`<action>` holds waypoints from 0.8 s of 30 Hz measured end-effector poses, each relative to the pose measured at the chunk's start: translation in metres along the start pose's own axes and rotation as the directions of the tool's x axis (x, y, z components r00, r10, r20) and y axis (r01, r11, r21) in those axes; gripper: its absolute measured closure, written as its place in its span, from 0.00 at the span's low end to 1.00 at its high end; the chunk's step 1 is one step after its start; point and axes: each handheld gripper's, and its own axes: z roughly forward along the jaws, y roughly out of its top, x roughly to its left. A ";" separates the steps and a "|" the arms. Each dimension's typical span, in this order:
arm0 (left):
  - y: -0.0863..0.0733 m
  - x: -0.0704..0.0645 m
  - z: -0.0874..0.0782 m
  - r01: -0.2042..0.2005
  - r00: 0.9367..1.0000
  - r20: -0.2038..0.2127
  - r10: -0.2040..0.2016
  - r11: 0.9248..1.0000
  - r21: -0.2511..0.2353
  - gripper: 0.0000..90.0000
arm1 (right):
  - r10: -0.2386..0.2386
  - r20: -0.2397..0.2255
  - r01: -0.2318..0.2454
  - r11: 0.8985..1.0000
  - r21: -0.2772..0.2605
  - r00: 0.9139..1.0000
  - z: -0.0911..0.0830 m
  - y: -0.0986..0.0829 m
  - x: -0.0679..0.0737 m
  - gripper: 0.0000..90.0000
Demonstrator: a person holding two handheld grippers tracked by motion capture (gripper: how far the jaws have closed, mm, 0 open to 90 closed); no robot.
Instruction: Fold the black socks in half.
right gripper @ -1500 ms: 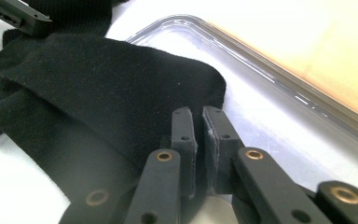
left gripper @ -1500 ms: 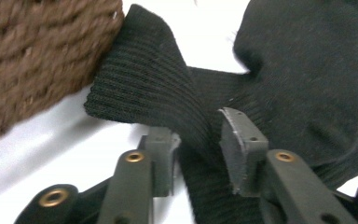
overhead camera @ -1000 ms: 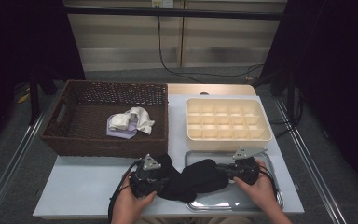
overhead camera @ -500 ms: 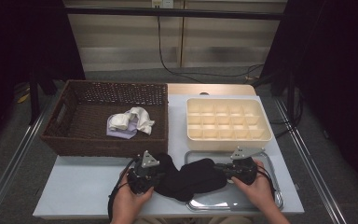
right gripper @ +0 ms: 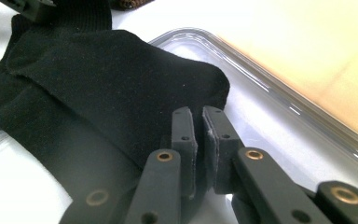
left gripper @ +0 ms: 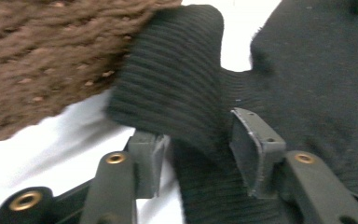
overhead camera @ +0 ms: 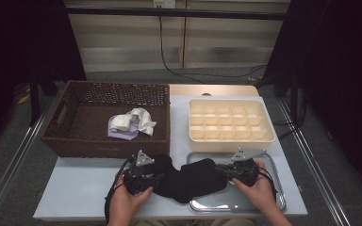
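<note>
A black sock [overhead camera: 193, 179] lies across the white table, its toe end on a clear tray [overhead camera: 264, 207] and its ribbed cuff [left gripper: 177, 84] toward the basket. My left gripper [overhead camera: 158, 176] is at the cuff. In the left gripper view [left gripper: 198, 144] its jaws stand apart around the cuff, with white table showing beside one pad. My right gripper [overhead camera: 219, 168] is at the toe. In the right gripper view [right gripper: 199, 126] its pads are pressed nearly together on the edge of the sock [right gripper: 98, 79] above the tray's rim [right gripper: 261, 84].
A brown wicker basket [overhead camera: 75, 141] at the back left holds a bundle of white and lilac cloths [overhead camera: 132, 123]; its weave [left gripper: 37, 60] is close to the cuff. A cream compartment box [overhead camera: 231, 122] stands behind the tray. The table's front edge is just below both hands.
The left gripper has edged a little to the left at the cuff. The sock and the right gripper have hardly moved.
</note>
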 end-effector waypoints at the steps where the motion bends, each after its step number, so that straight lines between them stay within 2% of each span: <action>1: 0.000 0.000 0.000 0.000 1.000 0.000 0.000 1.000 0.000 0.56 | -0.002 0.007 0.002 1.000 -0.002 1.000 -0.001 0.000 -0.001 0.93; 11: 0.004 0.009 -0.005 0.054 0.998 -0.019 -0.054 0.998 -0.043 0.51 | 0.019 0.044 -0.018 1.000 -0.014 0.999 -0.014 -0.003 -0.010 0.93; 15: 0.007 0.013 -0.006 0.083 0.996 -0.006 -0.084 0.994 -0.066 0.50 | 0.031 0.046 -0.031 1.000 -0.004 0.998 -0.016 -0.007 -0.012 0.93; 22: 0.011 0.014 0.007 0.077 0.997 -0.005 -0.077 0.997 -0.030 0.58 | 0.034 0.056 -0.034 0.999 -0.003 0.998 -0.016 -0.010 -0.013 0.92; 24: 0.012 0.014 0.010 0.075 0.997 0.004 -0.075 0.997 -0.011 0.66 | 0.036 0.060 -0.036 0.999 -0.003 0.998 -0.016 -0.011 -0.012 0.92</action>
